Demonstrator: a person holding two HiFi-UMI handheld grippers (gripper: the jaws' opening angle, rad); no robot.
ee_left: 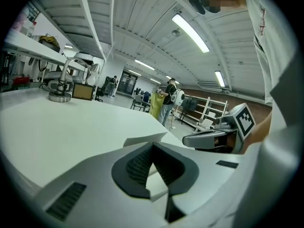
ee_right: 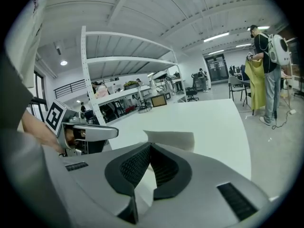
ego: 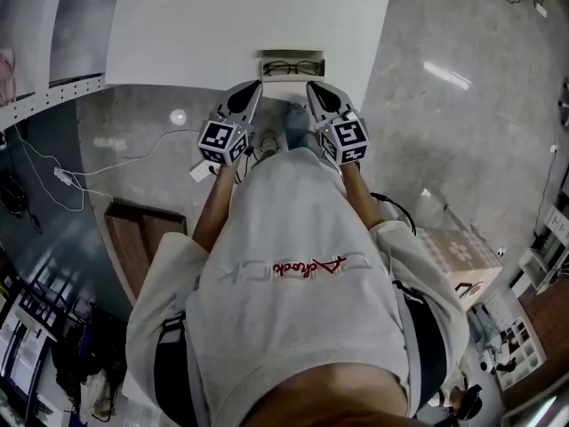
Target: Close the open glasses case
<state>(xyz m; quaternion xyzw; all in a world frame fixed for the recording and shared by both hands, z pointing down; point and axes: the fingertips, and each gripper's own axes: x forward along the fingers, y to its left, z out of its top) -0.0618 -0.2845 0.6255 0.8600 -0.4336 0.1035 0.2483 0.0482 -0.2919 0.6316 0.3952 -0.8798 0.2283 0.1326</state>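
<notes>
From where I stood, the worry was the spot the glasses case [ego: 292, 54] had been left in: open, with the glasses [ego: 292, 67] lying inside, right at the near edge of the white desk [ego: 222, 25]. I judged that a push with any sideways or pulling bias could slide the light case along the smooth top or tip it over that edge onto the floor. A lid pressed down from one side only might also twist rather than shut, or come down on the frames if they sat proud. The narrow gripper tips looked likely to skid off a smooth lid as well. Both forearms were held out in front of the body and close together. The left gripper [ego: 256, 85] and the right gripper [ego: 310, 85] angled inward like a funnel, their tips aimed at the case from just short of the desk edge, near it but touching nothing. In the left gripper view the left gripper [ee_left: 152, 145] had its jaws drawn together at the tips, with nothing caught between the ribbed pads. A pale raised flap just beyond them I took for the case's lid. The right gripper view showed the same of the right gripper [ee_right: 150, 146]: clenched, empty, with that pale flap sitting just past its tips. Each gripper appeared in the other's view, level with it and just beside.
</notes>
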